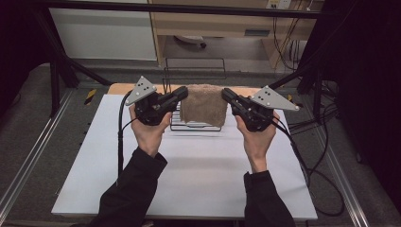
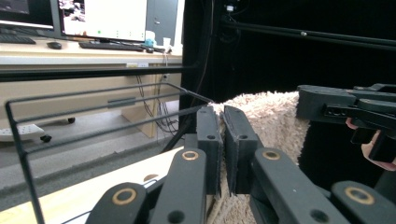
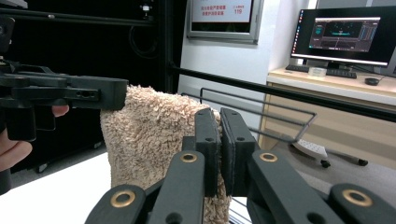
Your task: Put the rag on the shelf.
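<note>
Both sleeved forearms reach in from below; left gripper and right gripper each pinch 1 top corner of the beige towel, hanging over the wire rack on the table. Soft, light, limp: corners suit best.

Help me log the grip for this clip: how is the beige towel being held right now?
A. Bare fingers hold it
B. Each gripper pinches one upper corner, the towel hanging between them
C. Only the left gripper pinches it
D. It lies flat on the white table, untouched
B: the left gripper and the right gripper each have their jaws shut on an upper corner of the towel, which hangs between them in front of the wire rack.
</note>
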A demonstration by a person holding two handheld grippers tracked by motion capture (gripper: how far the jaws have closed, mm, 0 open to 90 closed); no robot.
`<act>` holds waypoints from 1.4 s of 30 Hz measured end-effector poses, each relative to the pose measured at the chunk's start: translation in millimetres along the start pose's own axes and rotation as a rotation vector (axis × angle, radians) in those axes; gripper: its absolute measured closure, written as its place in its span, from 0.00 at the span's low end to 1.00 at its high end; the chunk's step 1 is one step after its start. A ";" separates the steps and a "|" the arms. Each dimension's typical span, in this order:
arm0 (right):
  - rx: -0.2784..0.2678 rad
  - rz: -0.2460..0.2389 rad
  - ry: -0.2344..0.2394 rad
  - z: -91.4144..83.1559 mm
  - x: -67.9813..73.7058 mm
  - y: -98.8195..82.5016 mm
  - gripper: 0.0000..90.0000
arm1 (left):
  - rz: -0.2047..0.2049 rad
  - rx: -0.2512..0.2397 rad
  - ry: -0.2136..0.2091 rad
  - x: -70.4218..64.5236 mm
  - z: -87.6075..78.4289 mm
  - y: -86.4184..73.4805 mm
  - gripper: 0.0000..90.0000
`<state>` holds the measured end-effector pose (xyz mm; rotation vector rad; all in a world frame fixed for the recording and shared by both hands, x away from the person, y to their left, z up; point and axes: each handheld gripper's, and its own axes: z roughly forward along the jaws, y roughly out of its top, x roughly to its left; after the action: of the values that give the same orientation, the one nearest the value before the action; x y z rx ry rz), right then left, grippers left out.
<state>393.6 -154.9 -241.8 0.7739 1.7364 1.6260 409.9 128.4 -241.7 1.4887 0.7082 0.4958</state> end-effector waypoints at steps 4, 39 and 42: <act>-0.008 -0.009 -0.002 4.9 0.1 7.0 0.96 | -0.001 -0.015 0.007 2.9 0.3 6.4 0.95; -0.059 -0.044 -0.025 41.0 -11.5 60.9 0.96 | 0.039 -0.074 0.063 20.8 7.8 59.2 0.95; -0.058 -0.052 -0.025 45.0 -12.5 65.2 0.96 | 0.047 -0.076 0.071 23.0 8.6 63.5 0.95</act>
<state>436.3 -132.0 -177.9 0.7126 1.6708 1.6179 440.1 141.0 -182.0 1.4251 0.7032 0.6076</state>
